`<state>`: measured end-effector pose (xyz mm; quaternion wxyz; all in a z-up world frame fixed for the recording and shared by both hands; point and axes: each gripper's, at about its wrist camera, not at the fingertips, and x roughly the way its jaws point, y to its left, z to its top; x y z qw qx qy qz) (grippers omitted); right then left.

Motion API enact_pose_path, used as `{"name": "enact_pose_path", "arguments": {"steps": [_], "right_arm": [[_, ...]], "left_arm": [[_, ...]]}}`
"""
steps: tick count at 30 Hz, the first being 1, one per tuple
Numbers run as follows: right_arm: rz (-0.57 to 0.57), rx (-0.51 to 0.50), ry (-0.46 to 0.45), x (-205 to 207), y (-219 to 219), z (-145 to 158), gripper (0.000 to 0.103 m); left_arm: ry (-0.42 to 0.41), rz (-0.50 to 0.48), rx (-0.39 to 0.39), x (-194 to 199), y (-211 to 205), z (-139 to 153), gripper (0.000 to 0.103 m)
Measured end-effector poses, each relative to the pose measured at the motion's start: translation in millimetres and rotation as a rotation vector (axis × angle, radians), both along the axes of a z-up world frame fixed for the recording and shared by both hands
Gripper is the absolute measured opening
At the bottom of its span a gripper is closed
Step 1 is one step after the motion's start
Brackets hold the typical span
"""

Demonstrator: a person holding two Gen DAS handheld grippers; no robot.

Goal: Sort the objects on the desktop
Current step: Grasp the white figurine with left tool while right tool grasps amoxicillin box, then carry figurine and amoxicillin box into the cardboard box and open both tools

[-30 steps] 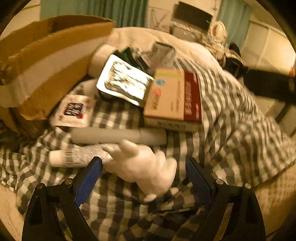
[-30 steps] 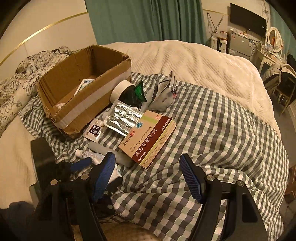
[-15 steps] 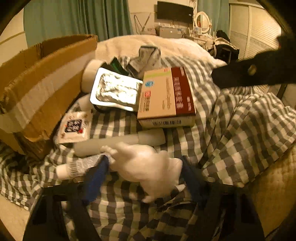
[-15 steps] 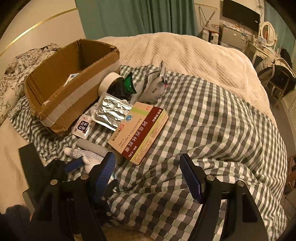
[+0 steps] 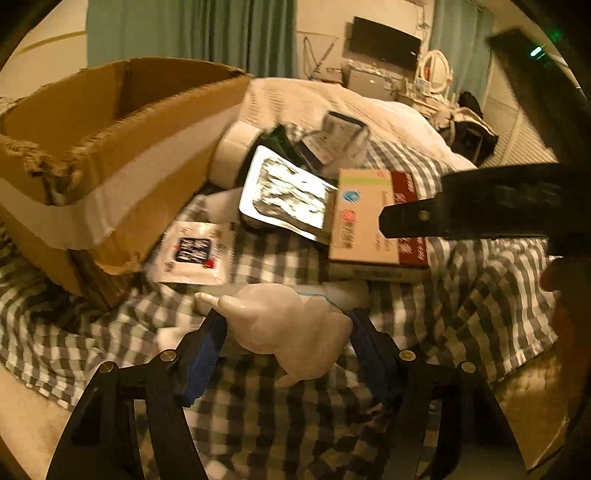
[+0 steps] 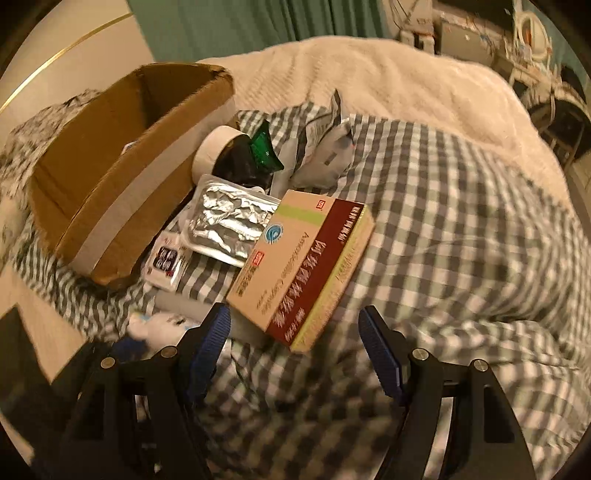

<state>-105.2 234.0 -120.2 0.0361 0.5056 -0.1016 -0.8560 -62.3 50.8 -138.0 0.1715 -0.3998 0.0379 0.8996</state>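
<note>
Both grippers [image 5: 286, 347] [image 6: 295, 332]: blk frames, blue ribbed pads, silver screws.

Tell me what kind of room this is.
Most likely a bedroom. The clutter lies on a checked cloth spread over a quilted bed, with teal curtains and a wall-mounted screen behind, plus a dressing mirror.

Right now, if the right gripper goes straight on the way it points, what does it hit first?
Likely the near corner of the medicine box, just ahead of the open right gripper; depth is unclear.
</note>
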Motion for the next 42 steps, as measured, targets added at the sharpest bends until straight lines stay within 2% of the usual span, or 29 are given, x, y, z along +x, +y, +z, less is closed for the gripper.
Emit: {"name": "enact_pose_path", "arguments": {"steps": [6,8,13,19,22,27,29,36,42], "right_arm": [[-0.112,-0.151,-0.073,-29.6,18.2,-28.1,0.072],[-0.122,-0.154,-0.054,-30.6,20.9,-28.0,0.06],[-0.119,-0.201,-0.016,-24.3,24.4,-19.7,0.044],[-0.039,-0.186,0.053,-11.5,3.8,4.2,0.032],[0.019,-0.162,0.054,-5.9,-15.9,7.9,0.031],[0.085,-0.019,0.044,-7.6,-44.6,-6.1,0.029],[0.095,0.016,0.065,-4.1,-48.9,-5.3,0.029],[0.103,0.042,0.096,15.4,-47.4,16.1,0.029],[0.105,0.057,0.139,31.4,-46.9,42.4,0.029]], "left_arm": [[0.029,0.038,0.005,-5.1,-11.7,5.1,0.069],[0.031,0.046,0.007,-10.8,-11.9,4.8,0.069],[0.022,0.059,0.029,-15.3,-15.8,5.0,0.069],[0.037,0.096,0.023,-15.5,-21.1,8.2,0.069],[0.029,0.126,0.034,-18.9,-26.7,8.3,0.069],[0.029,0.154,0.033,-20.2,-33.0,8.2,0.069],[0.04,0.157,0.029,-19.3,-33.3,10.1,0.069],[0.057,0.142,0.041,-13.3,-34.1,18.9,0.069],[0.107,0.131,0.059,7.7,-40.8,47.4,0.069]]}}
